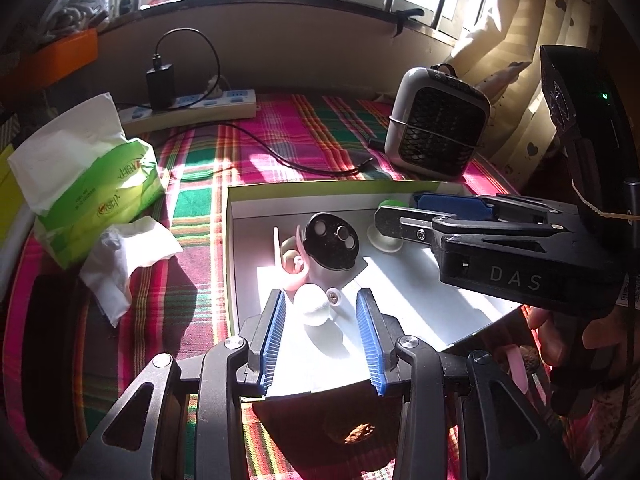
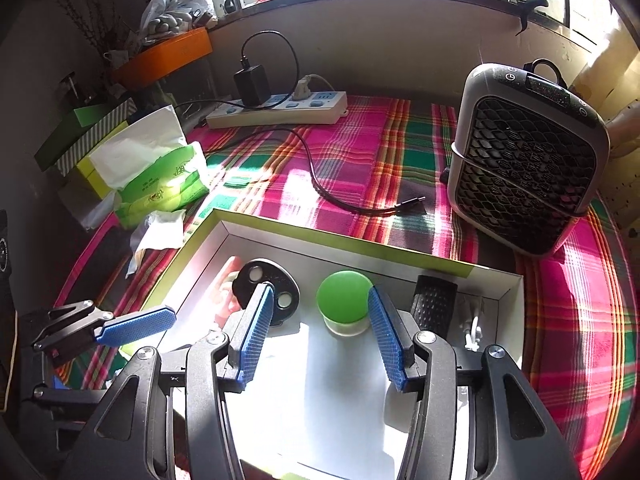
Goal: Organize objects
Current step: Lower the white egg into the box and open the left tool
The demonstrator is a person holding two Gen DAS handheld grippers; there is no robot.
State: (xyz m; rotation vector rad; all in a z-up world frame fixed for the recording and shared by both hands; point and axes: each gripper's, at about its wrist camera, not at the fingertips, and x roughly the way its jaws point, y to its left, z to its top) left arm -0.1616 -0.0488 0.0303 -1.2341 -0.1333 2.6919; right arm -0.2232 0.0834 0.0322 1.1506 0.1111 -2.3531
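Left wrist view. Left gripper (image 1: 325, 334) low in the middle, jaws apart, nothing pinched. Small white ball (image 1: 313, 309) lying loose between the blue pads (image 1: 276, 336), on the floor of the white box (image 1: 240, 248), not touching either pad as far as can be seen. Just past the ball, a little round white piece with a screw (image 1: 333, 297). Farther into the box, a pink curly thing (image 1: 290, 262) with a black round disc with three holes (image 1: 331, 242) beside it. At the far side of the box, the right gripper (image 1: 394, 220) reaching in from the right, by a green-topped cup (image 1: 390, 205), mostly hidden. Left of the box, on the plaid cloth (image 1: 280, 120), a crumpled tissue (image 1: 128, 258) and a green tissue pack (image 1: 92, 196). Behind the box, a black cable (image 1: 280, 160), a white power strip (image 1: 192, 110) and a small fan heater (image 1: 438, 118).

Right wrist view. Right gripper (image 2: 320, 330) over the white box (image 2: 344, 240), jaws wide, holding nothing. Green-topped cup (image 2: 345, 300) standing in the box just ahead, between the pad tips, not touched. Black disc (image 2: 276, 284) left of the cup, partly behind the left pad. Black ribbed piece (image 2: 434, 306) right of the cup, then a small white plug thing (image 2: 474, 328) in the box corner. Left gripper (image 2: 136, 326) at the box's left edge; one blue pad seen, so cannot tell its width here. Fan heater (image 2: 524, 160) behind the box to the right; power strip (image 2: 280, 110) far behind.
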